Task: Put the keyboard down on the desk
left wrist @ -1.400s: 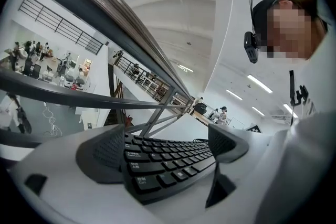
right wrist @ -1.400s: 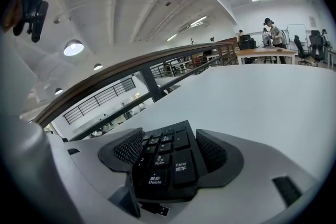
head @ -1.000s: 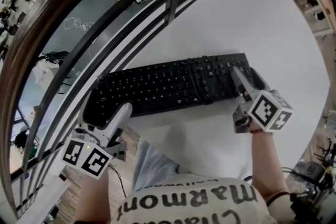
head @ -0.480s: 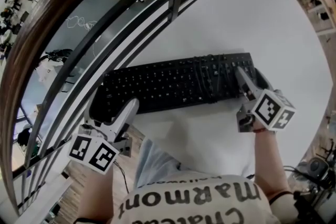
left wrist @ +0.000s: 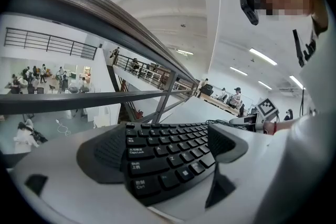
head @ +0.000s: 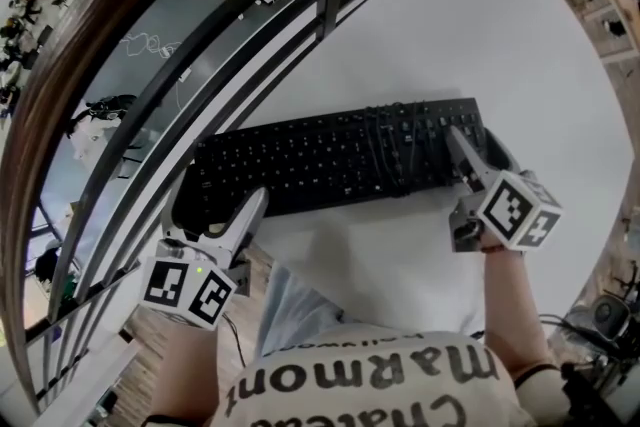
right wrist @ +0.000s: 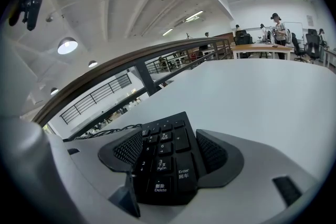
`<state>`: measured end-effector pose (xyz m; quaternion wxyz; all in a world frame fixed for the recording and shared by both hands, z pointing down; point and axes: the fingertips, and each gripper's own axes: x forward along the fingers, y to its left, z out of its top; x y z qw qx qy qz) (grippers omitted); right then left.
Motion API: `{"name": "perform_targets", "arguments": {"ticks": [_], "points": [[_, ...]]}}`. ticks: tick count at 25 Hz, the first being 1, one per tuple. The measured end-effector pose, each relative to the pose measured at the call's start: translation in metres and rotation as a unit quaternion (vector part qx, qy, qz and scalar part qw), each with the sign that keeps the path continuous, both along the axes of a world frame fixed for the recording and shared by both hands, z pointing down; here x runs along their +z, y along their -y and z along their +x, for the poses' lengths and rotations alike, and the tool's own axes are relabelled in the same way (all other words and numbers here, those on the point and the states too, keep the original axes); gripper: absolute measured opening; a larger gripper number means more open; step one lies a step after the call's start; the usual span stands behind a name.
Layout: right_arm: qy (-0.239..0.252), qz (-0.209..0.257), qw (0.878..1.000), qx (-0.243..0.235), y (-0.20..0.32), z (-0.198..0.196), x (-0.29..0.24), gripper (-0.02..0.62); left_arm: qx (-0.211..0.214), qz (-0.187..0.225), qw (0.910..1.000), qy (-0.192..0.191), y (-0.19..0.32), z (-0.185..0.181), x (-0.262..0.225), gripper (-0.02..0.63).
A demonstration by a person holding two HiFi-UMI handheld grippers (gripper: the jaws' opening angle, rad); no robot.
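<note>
Lying across the white desk (head: 480, 35) in the head view, the black keyboard (head: 330, 163) runs left to right just inside the desk's near edge, with a gripper at each end. Its left end reaches the desk's edge beside the dark railing (head: 200, 45); its right end, with the number pad, lies over open desk.

The left gripper (head: 210, 205) straddles the keyboard's left end. In the left gripper view its 2 dark mesh pads (left wrist: 102, 152) are closed in against the keyboard's long edges, one on the far edge and one on the near edge, with the Shift and Caps Lock keys between them. The jaws stand only as far apart as the keyboard is deep, clamped on it.

The right gripper (head: 478, 155) holds the right end the same way. In the right gripper view its pads (right wrist: 212, 152) press on either side of the number pad, the Enter and Delete keys showing between them, so these jaws too are closed on the keyboard.

A thin black cable (head: 385, 150) lies in loops over the keys to the left of the number pad. Each gripper's marker cube (head: 515, 210) sits toward the person, whose printed shirt (head: 360, 385) fills the bottom of the head view.

Whether the keyboard's underside is touching the desk or is held just above it cannot be told for certain; it looks level and very close to the surface.
</note>
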<state>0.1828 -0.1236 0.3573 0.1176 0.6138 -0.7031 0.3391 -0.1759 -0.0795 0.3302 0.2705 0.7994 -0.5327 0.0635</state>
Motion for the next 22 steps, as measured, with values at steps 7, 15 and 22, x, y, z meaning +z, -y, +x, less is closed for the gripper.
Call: {"name": "perform_targets", "arguments": {"ticks": [7,15,22], "points": [[-0.009,0.012,1.0,-0.003,0.003,0.0,-0.008,0.336,0.011,0.003,0.9999,0.01,-0.002,0.003,0.004,0.485],[-0.013,0.026,1.0,-0.001,0.002,0.0,-0.012,0.336,0.03,0.012,0.9991,0.026,-0.004,0.007,0.01,0.486],[-0.012,0.032,0.999,-0.005,0.001,0.0,-0.016,0.336,0.027,0.016,0.9993,0.018,-0.005,0.008,0.01,0.486]]}}
